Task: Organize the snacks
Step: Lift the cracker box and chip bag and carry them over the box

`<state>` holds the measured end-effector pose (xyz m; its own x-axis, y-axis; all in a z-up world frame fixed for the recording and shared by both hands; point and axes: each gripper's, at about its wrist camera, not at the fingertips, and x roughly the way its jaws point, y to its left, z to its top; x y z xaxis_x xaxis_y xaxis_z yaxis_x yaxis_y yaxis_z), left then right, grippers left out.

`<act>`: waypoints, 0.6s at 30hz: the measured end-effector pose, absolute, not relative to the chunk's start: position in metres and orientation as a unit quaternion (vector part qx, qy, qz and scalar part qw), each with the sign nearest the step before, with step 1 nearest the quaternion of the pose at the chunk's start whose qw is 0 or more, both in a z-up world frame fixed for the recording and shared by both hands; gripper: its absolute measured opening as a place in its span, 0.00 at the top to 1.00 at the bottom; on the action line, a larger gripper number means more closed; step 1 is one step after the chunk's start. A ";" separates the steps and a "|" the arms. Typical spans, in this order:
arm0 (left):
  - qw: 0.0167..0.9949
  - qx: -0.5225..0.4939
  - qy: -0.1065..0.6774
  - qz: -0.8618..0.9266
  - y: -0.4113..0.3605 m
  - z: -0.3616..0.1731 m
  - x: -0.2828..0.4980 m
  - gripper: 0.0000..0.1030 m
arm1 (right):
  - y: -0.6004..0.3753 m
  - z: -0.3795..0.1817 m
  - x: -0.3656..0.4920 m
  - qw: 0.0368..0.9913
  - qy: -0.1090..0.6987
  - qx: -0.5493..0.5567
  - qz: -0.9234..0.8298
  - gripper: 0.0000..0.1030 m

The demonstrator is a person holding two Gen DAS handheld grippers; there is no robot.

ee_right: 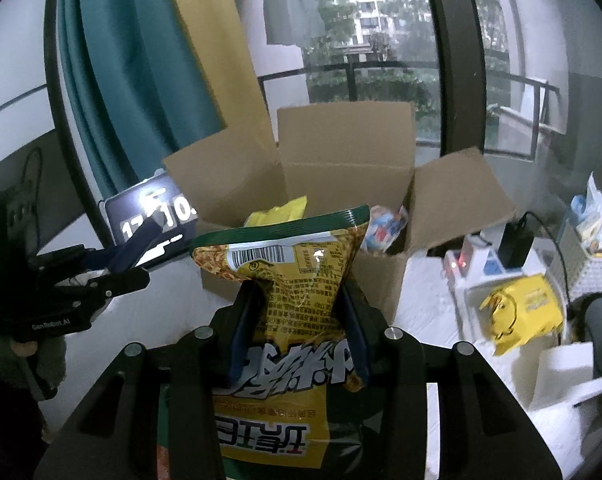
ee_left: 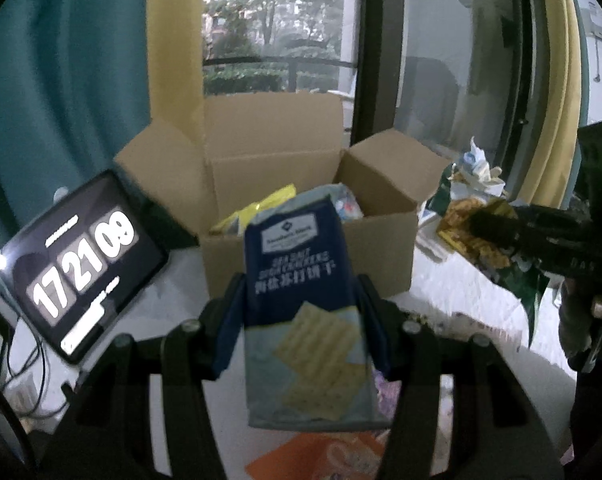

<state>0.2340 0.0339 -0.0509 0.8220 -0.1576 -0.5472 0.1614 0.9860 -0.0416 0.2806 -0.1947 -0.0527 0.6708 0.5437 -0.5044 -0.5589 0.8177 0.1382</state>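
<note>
My left gripper is shut on a blue soda cracker pack and holds it upright just in front of the open cardboard box. My right gripper is shut on a yellow and green snack bag, held in front of the same box. The box holds a yellow packet and a blue and white packet. The right gripper with its bag shows in the left wrist view at the right. The left gripper shows in the right wrist view at the left.
A tablet showing a clock leans left of the box. An orange packet lies on the white table below my left gripper. A yellow carton, a white basket and a black charger stand to the right. Window and curtains behind.
</note>
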 end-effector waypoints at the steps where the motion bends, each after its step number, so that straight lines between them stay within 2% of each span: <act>1: 0.955 0.004 0.284 -0.085 0.032 -0.049 0.237 0.47 | -0.196 -0.050 0.283 0.915 0.268 -0.015 0.301 0.57; 18: 0.961 0.022 0.256 -0.104 0.005 -0.033 0.316 0.47 | -0.214 -0.024 0.331 0.937 0.224 0.000 0.268 0.57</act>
<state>0.3161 0.0048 -0.0331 0.8474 -0.1892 -0.4961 0.2119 0.9772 -0.0107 0.3313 -0.2138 -0.0238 0.7559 0.5027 -0.4193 -0.5023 0.8562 0.1210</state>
